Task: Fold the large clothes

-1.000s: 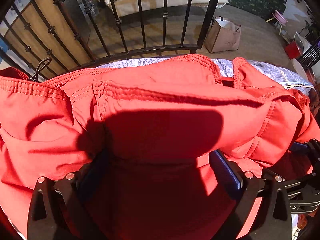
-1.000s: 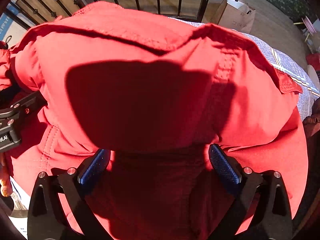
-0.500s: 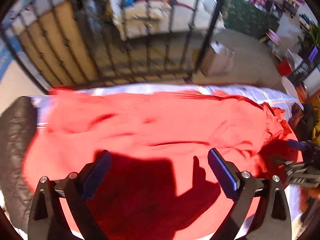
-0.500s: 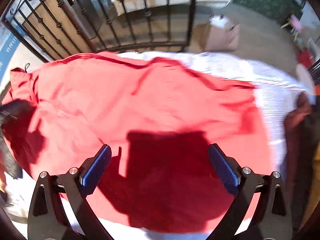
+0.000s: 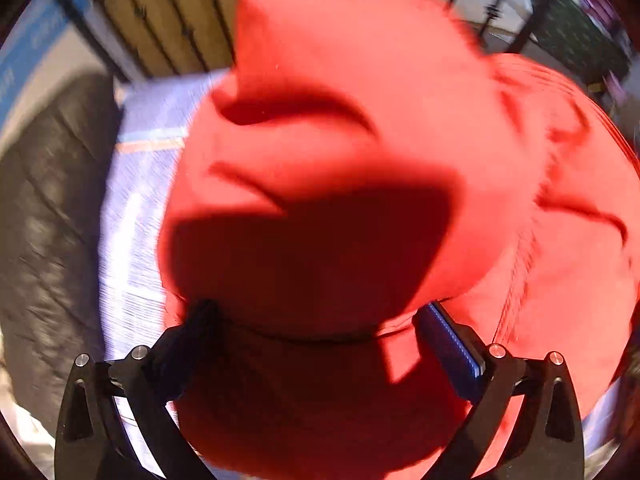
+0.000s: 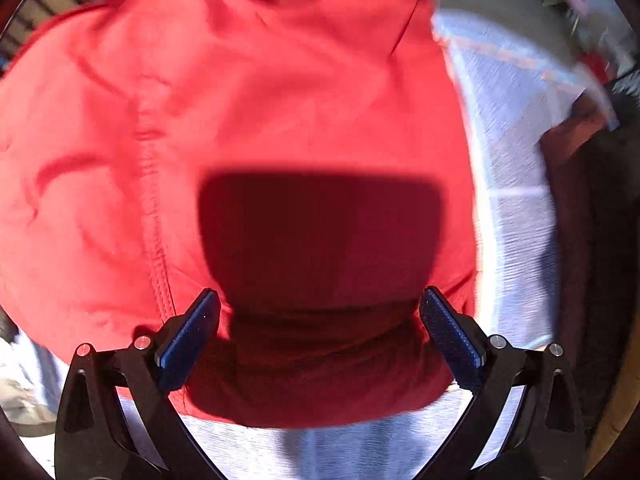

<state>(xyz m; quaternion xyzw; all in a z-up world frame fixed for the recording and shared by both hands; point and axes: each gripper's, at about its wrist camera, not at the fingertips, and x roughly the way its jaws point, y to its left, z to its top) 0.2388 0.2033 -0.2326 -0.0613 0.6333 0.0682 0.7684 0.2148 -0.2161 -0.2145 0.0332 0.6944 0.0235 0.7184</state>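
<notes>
My left tongs and right tongs both gape wide over the red garment; bare pale cloth lies right of its edge.

Hard, bright sunlight lights both views. A sharp-edged dark shadow falls across the red garment at 6 o'clock in each. Motion blur smears both pictures, worst toward the rims, where fisheye bending curves everything and the corners go black.
</notes>
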